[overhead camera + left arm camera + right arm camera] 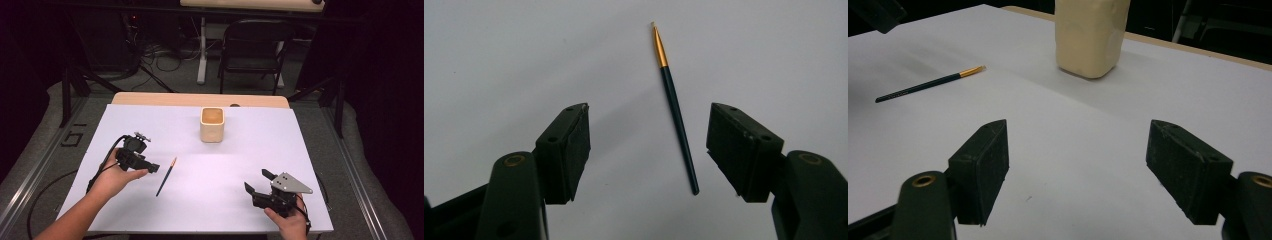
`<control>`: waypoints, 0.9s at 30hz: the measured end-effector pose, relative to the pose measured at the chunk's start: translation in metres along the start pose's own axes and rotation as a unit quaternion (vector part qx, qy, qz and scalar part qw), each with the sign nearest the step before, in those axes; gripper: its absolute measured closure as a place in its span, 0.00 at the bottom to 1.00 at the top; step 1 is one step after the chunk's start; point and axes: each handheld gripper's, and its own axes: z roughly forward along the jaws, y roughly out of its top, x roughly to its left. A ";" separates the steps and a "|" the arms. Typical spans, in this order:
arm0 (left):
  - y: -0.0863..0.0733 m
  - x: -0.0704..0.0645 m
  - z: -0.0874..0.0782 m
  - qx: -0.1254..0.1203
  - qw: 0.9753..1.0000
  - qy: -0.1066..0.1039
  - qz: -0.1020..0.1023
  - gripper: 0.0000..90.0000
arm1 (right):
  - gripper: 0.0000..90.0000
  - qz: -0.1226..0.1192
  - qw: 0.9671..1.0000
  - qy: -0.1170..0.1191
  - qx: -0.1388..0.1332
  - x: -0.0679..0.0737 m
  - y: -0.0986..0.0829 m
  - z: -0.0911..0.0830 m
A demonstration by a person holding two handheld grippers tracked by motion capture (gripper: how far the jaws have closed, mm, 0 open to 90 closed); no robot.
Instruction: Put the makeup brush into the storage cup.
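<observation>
Our left gripper (649,145) has fingers wide, straddling the paintbrush (674,105) flat on the table (225,170). Right gripper (260,187) wide too, idle. Risk: thin handle rolls or slips out when we close.

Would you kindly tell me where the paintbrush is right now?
In the high view the paintbrush lies flat on the white sheet, left of centre, just right of the open left gripper and nearer than the cup.

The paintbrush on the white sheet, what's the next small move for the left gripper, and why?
Probably lower the left gripper straight down over the paintbrush and close. Its jaws stand open with the dark handle between them, nearer one jaw, and the brush lies flat, untouched.
</observation>
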 end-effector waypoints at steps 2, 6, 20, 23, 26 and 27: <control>0.001 0.000 0.001 -0.001 1.000 0.001 -0.002 0.38 | 0.28 0.000 1.000 0.000 0.000 0.000 0.000 0.000; 0.003 0.001 0.002 0.001 1.000 0.003 -0.001 0.38 | 0.28 0.001 1.000 0.000 0.000 0.000 0.000 0.000; 0.014 -0.002 0.008 0.017 1.000 0.001 -0.003 0.43 | 0.28 0.001 1.000 0.000 0.002 0.000 0.000 0.000; 0.016 -0.003 0.011 0.021 1.000 0.001 -0.003 0.45 | 0.28 0.001 1.000 0.000 0.003 0.000 0.000 0.001; 0.019 -0.004 0.014 0.026 1.000 0.003 -0.003 0.46 | 0.28 0.000 1.000 0.000 0.007 -0.001 0.000 0.000; 0.020 -0.005 0.015 0.028 1.000 0.004 -0.002 0.46 | 0.28 0.000 1.000 0.000 0.008 -0.001 0.000 0.000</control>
